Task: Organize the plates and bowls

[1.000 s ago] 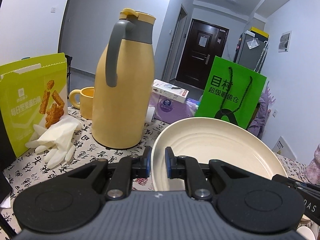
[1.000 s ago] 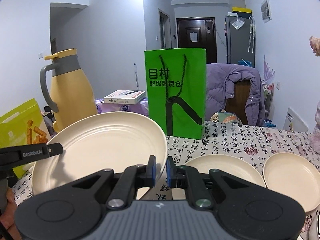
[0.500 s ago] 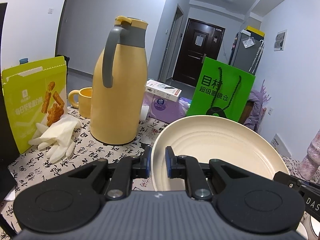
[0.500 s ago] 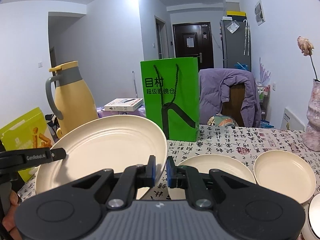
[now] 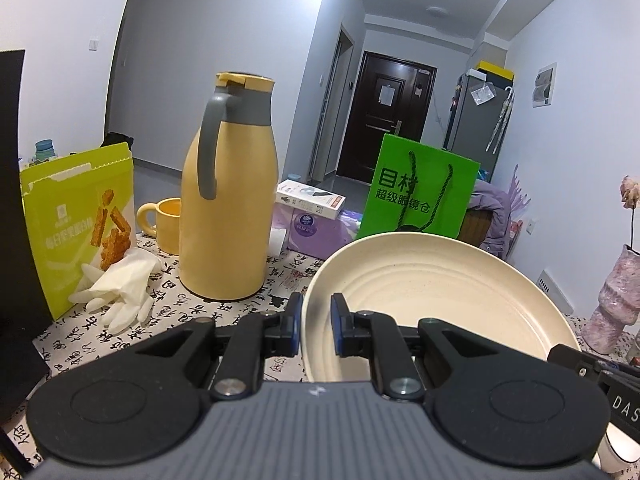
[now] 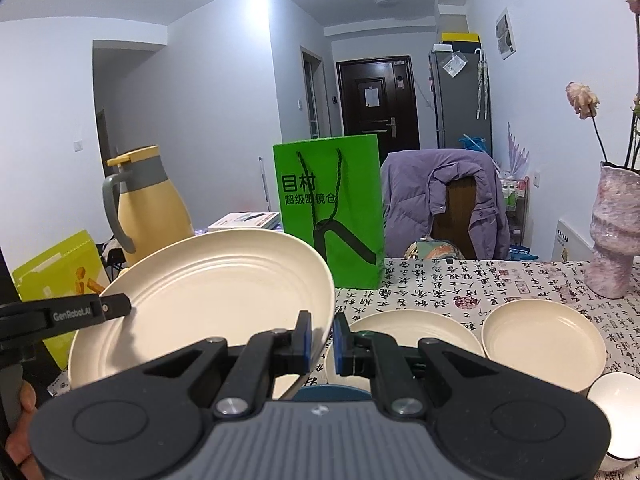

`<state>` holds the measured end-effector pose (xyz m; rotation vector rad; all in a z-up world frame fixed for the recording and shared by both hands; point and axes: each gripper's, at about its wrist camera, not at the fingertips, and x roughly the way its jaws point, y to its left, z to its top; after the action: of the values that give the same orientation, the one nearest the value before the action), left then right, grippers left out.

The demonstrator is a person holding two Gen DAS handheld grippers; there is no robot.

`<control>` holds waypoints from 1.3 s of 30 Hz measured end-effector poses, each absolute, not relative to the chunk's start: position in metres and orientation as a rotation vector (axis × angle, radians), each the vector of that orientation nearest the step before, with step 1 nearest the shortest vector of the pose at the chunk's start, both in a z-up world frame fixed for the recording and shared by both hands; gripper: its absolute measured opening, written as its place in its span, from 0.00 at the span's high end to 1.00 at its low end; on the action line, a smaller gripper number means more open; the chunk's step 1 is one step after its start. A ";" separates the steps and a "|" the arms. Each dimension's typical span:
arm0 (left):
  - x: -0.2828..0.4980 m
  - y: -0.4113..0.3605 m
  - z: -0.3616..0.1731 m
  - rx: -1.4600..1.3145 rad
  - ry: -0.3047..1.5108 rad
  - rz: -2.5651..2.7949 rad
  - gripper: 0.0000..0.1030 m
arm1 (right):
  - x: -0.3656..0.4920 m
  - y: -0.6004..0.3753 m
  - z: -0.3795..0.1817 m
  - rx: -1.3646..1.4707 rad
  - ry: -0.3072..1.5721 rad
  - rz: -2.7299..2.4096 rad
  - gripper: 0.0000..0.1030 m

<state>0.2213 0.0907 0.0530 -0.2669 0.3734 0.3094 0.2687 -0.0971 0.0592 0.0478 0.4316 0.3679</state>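
A large cream plate (image 5: 440, 304) hangs tilted above the table, held at two opposite rims. My left gripper (image 5: 316, 312) is shut on its left rim, and my right gripper (image 6: 320, 332) is shut on its right rim. In the right wrist view the same plate (image 6: 208, 300) fills the lower left, with the left gripper (image 6: 80, 312) at its far rim. On the table below lie a second cream plate (image 6: 408, 328), a deeper cream dish (image 6: 544, 340) and a white bowl (image 6: 616, 400).
A yellow thermos jug (image 5: 228, 208), a yellow mug (image 5: 166, 220), a snack bag (image 5: 80, 220) and white gloves (image 5: 120, 288) crowd the left. A green paper bag (image 6: 332, 208) stands at the back, a pink vase (image 6: 616, 240) at the right, a jacket-draped chair (image 6: 444, 208) behind.
Both grippers have risen with the plate and drawn back from the jug, which looks smaller now. The vase has come into view on the right. Both grips are unchanged.
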 end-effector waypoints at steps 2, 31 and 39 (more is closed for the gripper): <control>0.216 0.088 0.055 -0.264 0.369 0.309 0.87 | 0.264 -0.099 0.061 0.053 0.428 0.367 0.90; 0.162 0.060 0.072 -0.235 0.331 0.287 0.87 | 0.212 -0.130 0.070 0.090 0.396 0.353 0.90; 0.152 0.054 0.072 -0.235 0.319 0.286 0.87 | 0.198 -0.134 0.072 0.088 0.383 0.347 0.90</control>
<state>0.1519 0.0536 0.0724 -0.2350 0.3190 0.2860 0.1979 -0.1341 0.0717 0.0875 0.3833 0.3471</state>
